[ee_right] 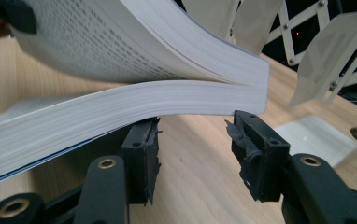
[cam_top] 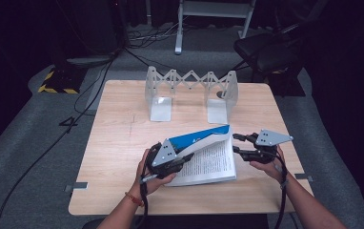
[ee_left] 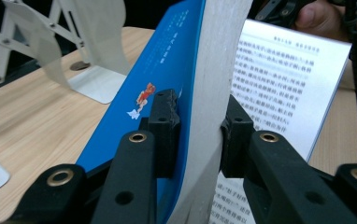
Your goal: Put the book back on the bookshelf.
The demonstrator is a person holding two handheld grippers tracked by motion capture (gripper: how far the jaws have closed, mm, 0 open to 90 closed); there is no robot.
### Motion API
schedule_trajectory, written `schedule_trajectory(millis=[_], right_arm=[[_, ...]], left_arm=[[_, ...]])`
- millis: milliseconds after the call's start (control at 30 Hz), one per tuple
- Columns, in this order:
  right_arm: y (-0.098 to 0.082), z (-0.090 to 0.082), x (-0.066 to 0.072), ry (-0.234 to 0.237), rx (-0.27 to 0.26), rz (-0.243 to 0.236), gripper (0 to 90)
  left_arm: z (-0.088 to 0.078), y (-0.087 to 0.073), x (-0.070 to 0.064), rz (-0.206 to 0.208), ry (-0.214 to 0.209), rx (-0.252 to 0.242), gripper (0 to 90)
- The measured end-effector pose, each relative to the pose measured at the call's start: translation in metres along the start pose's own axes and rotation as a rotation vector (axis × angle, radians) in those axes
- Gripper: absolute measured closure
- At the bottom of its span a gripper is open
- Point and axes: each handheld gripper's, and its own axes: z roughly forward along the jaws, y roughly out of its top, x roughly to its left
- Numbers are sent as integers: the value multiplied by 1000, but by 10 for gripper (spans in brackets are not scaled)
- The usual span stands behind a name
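A thick book point(cam_top: 212, 160) with a blue cover point(cam_top: 197, 137) lies open on the wooden table point(cam_top: 118, 148). My left gripper point(cam_top: 186, 159) is shut on the raised front part, the blue cover and a thick wad of pages point(ee_left: 214, 70), with one pad on the cover and one on the printed side. That part stands tilted up from the flat printed page point(ee_left: 289, 88). My right gripper point(cam_top: 236, 143) sits just off the book's right edge. Its jaws point(ee_right: 193, 140) stand apart with bare table between them, under the curved block of pages point(ee_right: 144, 60).
A white folding book rack point(cam_top: 189, 90) with two upright end plates stands at the back middle of the table. Beyond the table, a dark chair point(cam_top: 266, 52) is at the back right and cables point(cam_top: 89, 86) run over the grey floor at the left.
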Motion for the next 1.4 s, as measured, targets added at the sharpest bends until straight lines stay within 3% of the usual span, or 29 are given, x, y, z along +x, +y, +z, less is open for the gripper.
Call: schedule_trajectory(millis=[233,433,467,633,767,900,1000,1067,1300,1367,1400], right_arm=[[34,10,10,-28,-39,-25,512],[56,21,19,-27,-55,-47,511],[65,25,25,-47,-47,-62,512],[72,31,29,-43,-66,-63,513],[75,35,30,-32,-81,-52,513],[77,38,31,-14,-100,-42,514],[77,41,32,-34,-111,-46,543],[76,42,29,-18,-121,-34,548],[69,34,24,-24,-138,-40,576],[64,26,18,-39,-136,-37,578],[63,24,16,-38,-136,-34,578]], left_arm=[[-18,-7,2,-36,33,-26,713],[-30,-16,-4,-14,90,-16,712],[-32,-18,-4,-21,98,-16,687],[-34,-20,-9,-1,156,6,592],[-28,-22,-8,-20,126,19,521],[-22,-20,-7,-21,88,53,561],[-24,-21,0,-50,70,25,645],[-25,-23,5,-63,43,10,671],[-11,-18,11,-81,-24,-40,677],[-1,-15,14,-92,-63,-57,678],[-1,-15,14,-92,-63,-57,678]])
